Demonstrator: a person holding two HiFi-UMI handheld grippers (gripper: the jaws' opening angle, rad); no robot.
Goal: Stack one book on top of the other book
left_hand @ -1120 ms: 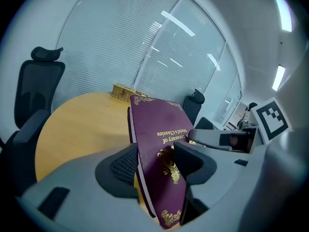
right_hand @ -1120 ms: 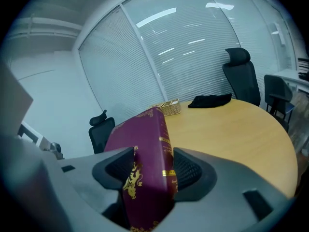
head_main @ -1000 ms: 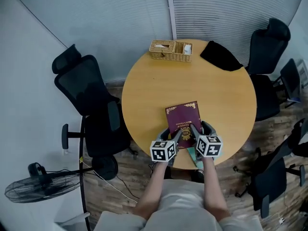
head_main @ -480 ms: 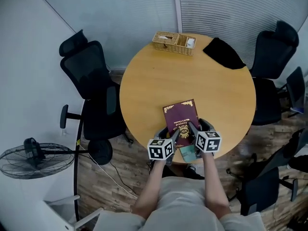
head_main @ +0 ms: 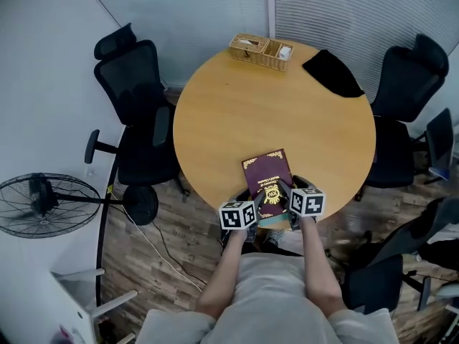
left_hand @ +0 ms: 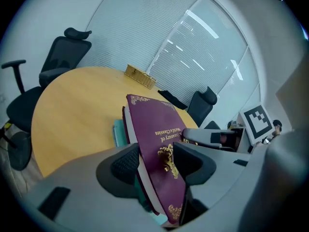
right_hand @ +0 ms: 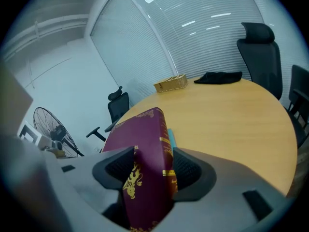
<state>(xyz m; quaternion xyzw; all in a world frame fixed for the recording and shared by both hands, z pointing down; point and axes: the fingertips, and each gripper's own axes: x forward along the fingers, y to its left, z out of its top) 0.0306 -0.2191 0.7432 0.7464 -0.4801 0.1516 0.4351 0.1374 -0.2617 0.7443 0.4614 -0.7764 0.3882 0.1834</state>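
A maroon book (head_main: 267, 179) with gold print lies at the near edge of the round wooden table (head_main: 237, 120), and both grippers hold its near end. My left gripper (head_main: 257, 199) is shut on its left side, one pad under it and one on the cover (left_hand: 154, 134). My right gripper (head_main: 285, 193) is shut on the spine side (right_hand: 140, 144). A teal book (head_main: 271, 221) lies under the maroon one; only slivers show (left_hand: 118, 132) (right_hand: 169, 137). Whether the two books touch I cannot tell.
A wicker basket (head_main: 261, 51) and a black cloth (head_main: 333, 74) lie at the table's far edge. Black office chairs stand at the left (head_main: 136, 99) and right (head_main: 409, 77). A floor fan (head_main: 46, 206) is at the far left.
Both grippers have come down and toward the table's near edge with the maroon book between them. It now covers more of the teal book.
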